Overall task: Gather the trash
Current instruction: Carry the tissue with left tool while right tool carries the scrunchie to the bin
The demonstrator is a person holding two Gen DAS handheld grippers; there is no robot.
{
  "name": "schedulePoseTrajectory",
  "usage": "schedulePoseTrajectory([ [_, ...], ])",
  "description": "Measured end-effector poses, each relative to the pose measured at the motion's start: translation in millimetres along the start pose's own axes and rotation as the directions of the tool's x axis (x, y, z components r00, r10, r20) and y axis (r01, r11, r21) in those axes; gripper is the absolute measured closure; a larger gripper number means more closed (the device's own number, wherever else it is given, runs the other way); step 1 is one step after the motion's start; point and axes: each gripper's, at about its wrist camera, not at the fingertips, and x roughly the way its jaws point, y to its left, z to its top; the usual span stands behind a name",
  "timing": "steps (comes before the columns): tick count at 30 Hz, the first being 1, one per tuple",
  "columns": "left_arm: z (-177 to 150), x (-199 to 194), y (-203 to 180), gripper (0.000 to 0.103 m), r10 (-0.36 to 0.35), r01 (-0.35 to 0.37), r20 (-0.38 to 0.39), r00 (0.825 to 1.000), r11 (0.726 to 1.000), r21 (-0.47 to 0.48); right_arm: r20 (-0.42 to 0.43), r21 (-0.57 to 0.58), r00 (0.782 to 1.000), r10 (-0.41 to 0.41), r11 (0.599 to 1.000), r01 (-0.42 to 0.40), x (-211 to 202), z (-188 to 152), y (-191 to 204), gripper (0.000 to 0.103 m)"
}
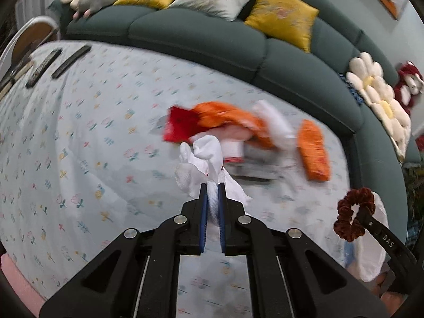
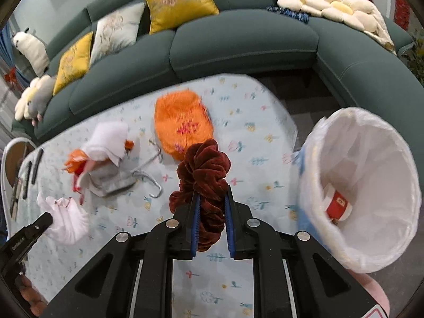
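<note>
Soft tissue (image 1: 204,167): your left gripper (image 1: 212,185) pinches it above the table (image 1: 79,132); light, keep the bunched middle.
Scrunchie (image 2: 204,175): your right gripper (image 2: 212,198) clamps it beside the bin (image 2: 371,185).

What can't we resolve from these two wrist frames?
- Trash pile, left wrist view: motion-blurred, and the held tissue covers its near edge.
- Bin, right wrist view: only a red-and-white cup shows; the liner hides anything deeper.
- Dark flat items, table's far end: too small to identify.

Crumpled white tissue (image 1: 204,169) and rust scrunchie (image 2: 204,175), both lifted.
</note>
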Motion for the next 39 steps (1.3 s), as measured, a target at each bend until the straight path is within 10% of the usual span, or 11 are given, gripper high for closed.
schedulePoseTrajectory([
  [10,-6.8,-39.9,-111.9,0.096,-0.118,0.107,0.054,0.992,0.980,0.169,0.109,0.064,0.994,-0.003,0.998,-0.004,-61.5,8.9,-55.3,0.088],
  [22,-45.7,-53.4,-250.5,0.096,-0.255,0.232,0.009,0.967,0.892,0.388,0.176,0.177,0.982,-0.075,0.983,0.043,-102.6,7.9,-153.7,0.088],
  [39,-83.8,-40.9,-332.3,0.095,-0.301,0.300,-0.081,0.950,0.812,0.500,0.175,0.262,0.978,-0.116,0.963,0.067,-104.4,-3.5,-217.3,0.087],
])
